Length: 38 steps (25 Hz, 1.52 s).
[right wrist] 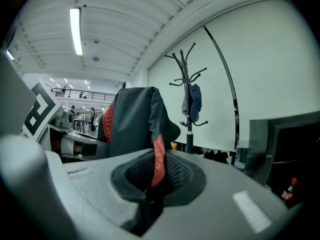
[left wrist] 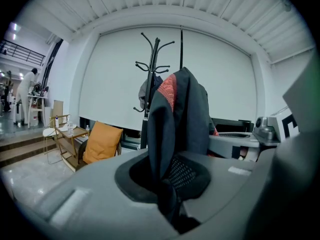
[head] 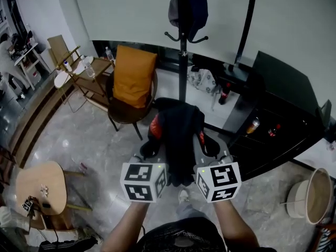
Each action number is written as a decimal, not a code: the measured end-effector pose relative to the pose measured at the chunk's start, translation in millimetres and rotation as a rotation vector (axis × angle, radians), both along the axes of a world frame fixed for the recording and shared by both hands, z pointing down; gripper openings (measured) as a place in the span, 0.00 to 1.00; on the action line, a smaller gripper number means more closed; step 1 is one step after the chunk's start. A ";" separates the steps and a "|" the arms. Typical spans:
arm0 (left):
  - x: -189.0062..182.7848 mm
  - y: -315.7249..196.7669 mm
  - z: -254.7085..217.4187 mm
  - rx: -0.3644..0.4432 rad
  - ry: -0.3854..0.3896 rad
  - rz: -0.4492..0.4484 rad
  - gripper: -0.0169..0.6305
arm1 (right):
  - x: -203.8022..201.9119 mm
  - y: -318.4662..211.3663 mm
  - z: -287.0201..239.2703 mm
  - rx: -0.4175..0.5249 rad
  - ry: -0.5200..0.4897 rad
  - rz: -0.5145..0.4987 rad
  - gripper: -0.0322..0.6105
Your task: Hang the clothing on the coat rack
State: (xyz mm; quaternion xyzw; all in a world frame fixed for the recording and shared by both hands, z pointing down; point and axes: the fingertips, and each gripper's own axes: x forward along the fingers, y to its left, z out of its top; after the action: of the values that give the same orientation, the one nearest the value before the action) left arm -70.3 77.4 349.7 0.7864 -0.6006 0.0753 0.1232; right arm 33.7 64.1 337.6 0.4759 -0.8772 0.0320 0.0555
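Black coat rack [head: 183,62] stands well ahead of me, a dark garment [head: 188,7] on its hooks; the jacket [head: 178,130] isn't hung yet, bunched between my grippers; left gripper [left wrist: 170,204] and right gripper [right wrist: 147,194] jaws each clamp its fabric; I judge approach and hooking are left.

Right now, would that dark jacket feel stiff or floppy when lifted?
Probably floppy: the jacket folds and droops between the left gripper and right gripper. Likely light, since two pinched edges hold it up. It may sag and snag near the coat rack.
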 end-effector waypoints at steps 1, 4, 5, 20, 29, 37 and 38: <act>2.1 -10.9 -0.2 -0.002 0.001 -0.002 0.08 | 2.1 -10.9 -0.3 -0.001 0.000 -0.002 0.10; 9.5 -39.5 0.2 -0.009 -0.002 -0.007 0.08 | 9.6 -40.4 -0.7 -0.003 -0.002 -0.007 0.10; 11.8 -48.0 0.3 -0.011 -0.003 -0.009 0.08 | 11.9 -49.2 -1.0 -0.003 -0.003 -0.009 0.10; 34.8 -131.1 -6.6 -0.011 -0.038 -0.047 0.08 | 32.6 -135.6 -7.8 0.006 -0.028 -0.054 0.10; 22.9 -149.1 -13.0 0.010 -0.039 -0.071 0.08 | 23.7 -152.4 -15.4 0.030 -0.025 -0.067 0.10; 13.8 -176.6 -13.9 0.013 -0.036 -0.054 0.08 | 14.7 -179.1 -20.3 0.050 -0.020 -0.059 0.10; 12.6 -180.8 -14.5 0.015 -0.035 -0.050 0.08 | 13.3 -182.6 -21.0 0.052 -0.020 -0.055 0.10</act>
State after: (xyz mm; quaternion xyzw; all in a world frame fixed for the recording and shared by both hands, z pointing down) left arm -57.7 -103.4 335.3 0.7706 -0.6226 0.0814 0.1087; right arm 47.1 -118.5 316.6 0.4525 -0.8910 0.0123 0.0354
